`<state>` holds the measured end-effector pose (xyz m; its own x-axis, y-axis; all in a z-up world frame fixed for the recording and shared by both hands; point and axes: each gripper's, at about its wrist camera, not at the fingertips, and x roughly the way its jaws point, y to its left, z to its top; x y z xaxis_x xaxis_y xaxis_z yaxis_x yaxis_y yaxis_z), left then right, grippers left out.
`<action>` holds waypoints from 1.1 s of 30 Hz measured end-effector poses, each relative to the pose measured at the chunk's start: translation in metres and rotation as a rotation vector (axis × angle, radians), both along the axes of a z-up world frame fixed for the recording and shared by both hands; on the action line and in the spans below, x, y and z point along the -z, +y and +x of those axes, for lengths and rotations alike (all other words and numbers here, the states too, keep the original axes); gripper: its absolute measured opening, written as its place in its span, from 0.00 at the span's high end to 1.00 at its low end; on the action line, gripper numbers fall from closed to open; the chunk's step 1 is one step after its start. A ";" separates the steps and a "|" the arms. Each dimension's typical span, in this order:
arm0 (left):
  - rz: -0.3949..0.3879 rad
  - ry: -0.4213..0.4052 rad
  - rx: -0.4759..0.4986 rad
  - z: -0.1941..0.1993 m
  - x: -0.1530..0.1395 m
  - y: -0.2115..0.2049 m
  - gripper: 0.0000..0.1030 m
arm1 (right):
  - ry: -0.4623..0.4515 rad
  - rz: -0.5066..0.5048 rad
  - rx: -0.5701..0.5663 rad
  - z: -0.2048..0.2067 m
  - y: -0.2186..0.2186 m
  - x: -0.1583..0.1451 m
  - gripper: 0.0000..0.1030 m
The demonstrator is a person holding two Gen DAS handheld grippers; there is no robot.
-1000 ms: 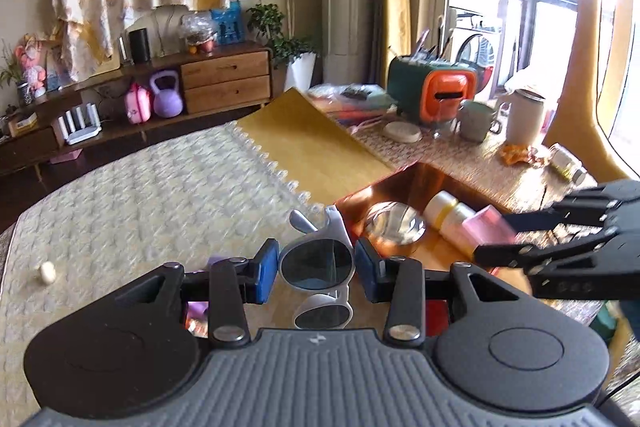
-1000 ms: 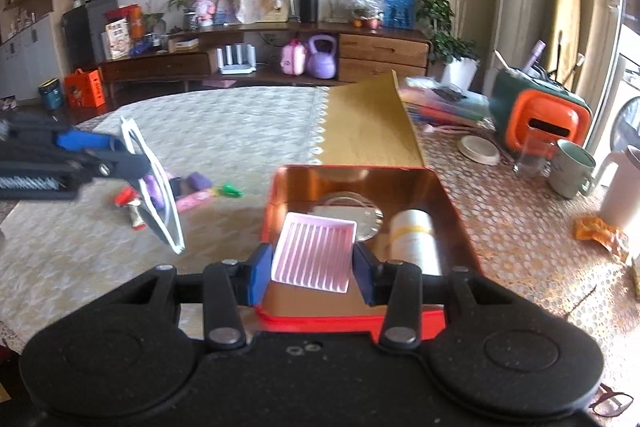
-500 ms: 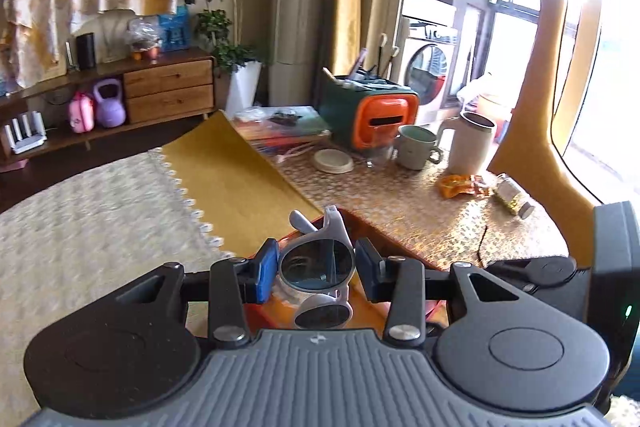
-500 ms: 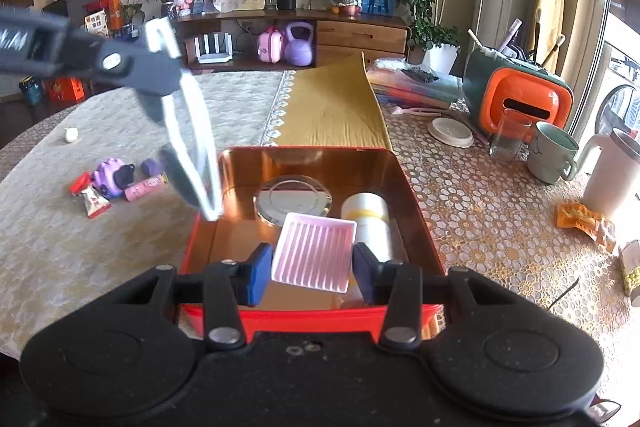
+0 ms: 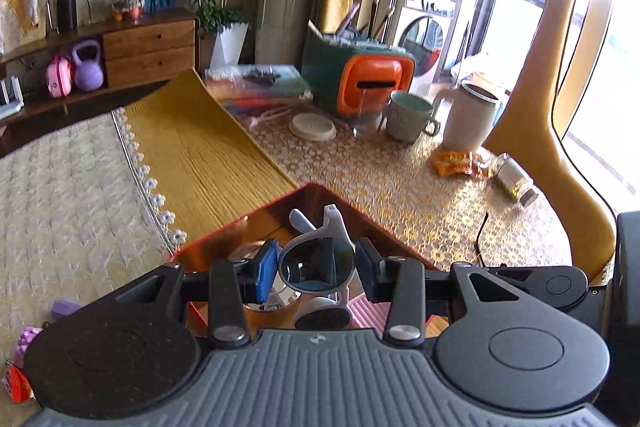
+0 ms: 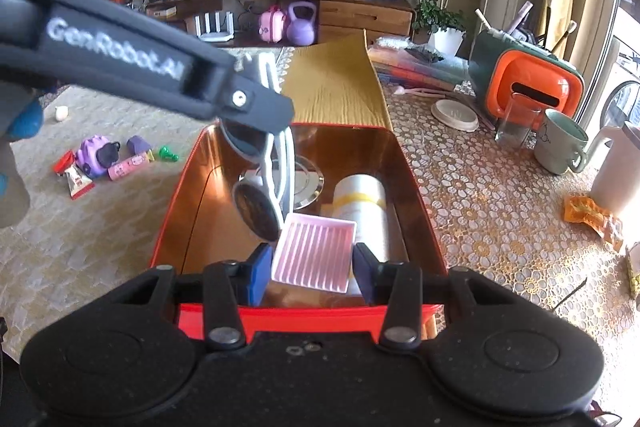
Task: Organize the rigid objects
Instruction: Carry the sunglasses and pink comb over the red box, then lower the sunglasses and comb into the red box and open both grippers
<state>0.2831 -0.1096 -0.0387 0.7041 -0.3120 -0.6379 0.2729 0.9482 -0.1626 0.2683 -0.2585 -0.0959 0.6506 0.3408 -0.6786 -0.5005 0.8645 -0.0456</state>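
The left claw (image 5: 316,269) gripped the white sunglasses (image 5: 320,259) across one lens, hanging them just above the red tin (image 6: 420,195) at the counter's near edge. The right claw (image 6: 308,267) clenched a ribbed pink tray (image 6: 314,253) over the same tin. Both looked light and stiff; the glasses seemed slippery and scratch-prone, safer gripped by the frame.

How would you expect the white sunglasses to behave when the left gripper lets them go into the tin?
The sunglasses look rigid and light. Held by one lens, they would probably tip sideways onto the pink ribbed box and slide across the glossy tin.
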 end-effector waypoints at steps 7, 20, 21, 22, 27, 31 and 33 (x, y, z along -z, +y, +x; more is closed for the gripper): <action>0.011 0.062 0.010 0.015 0.016 -0.004 0.61 | 0.007 -0.021 -0.009 0.007 0.004 0.007 0.59; 0.011 0.149 0.020 0.053 0.039 -0.015 0.60 | -0.019 -0.102 -0.043 0.013 0.015 0.009 0.56; 0.007 0.158 0.018 0.055 0.041 -0.015 0.60 | -0.017 -0.105 -0.044 0.014 0.014 0.009 0.55; 0.004 0.166 0.016 0.057 0.044 -0.015 0.60 | -0.018 -0.109 -0.046 0.014 0.014 0.009 0.54; 0.008 0.200 0.012 0.064 0.057 -0.018 0.60 | -0.021 -0.119 -0.033 0.015 0.008 0.009 0.50; 0.018 0.219 0.015 0.065 0.063 -0.021 0.60 | -0.013 -0.101 -0.006 0.014 -0.001 0.009 0.47; 0.027 0.220 0.018 0.063 0.065 -0.022 0.60 | -0.009 -0.090 0.007 0.014 -0.005 0.009 0.46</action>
